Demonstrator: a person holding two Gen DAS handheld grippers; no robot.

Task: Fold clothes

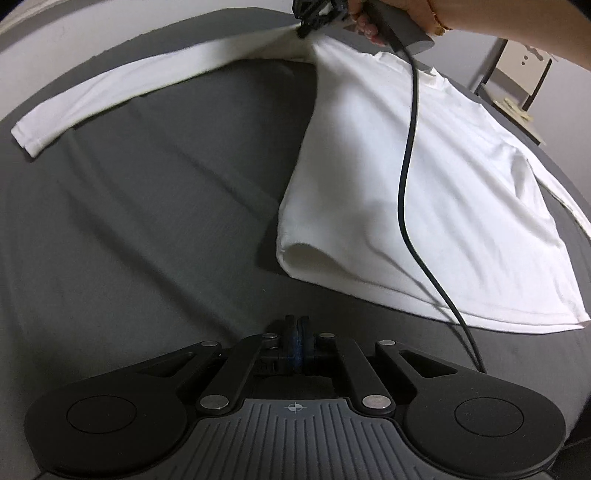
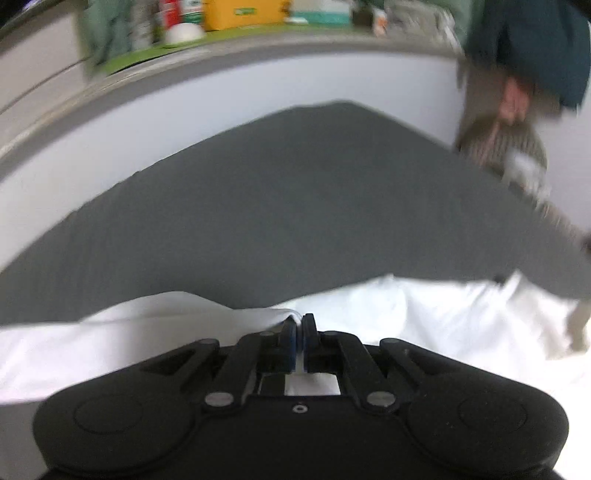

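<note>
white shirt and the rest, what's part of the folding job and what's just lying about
In the job:
white shirt
right gripper, pinching the shirt
left gripper, shut, holding nothing
grey cloth under the shirt

Lying about:
black cable
yellow box
white bowl

No text, label or number is legible; printing on the blurred shelf boxes (image 2: 243, 13) cannot be read.

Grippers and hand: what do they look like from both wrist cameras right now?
Both are matte black with linkage arms, silver pivot pins and blue-edged pads. The left gripper has a ribbed grey base with a crosshair mark. The right gripper has a grey handle, a black cable; the hand wears a thin bracelet.
</note>
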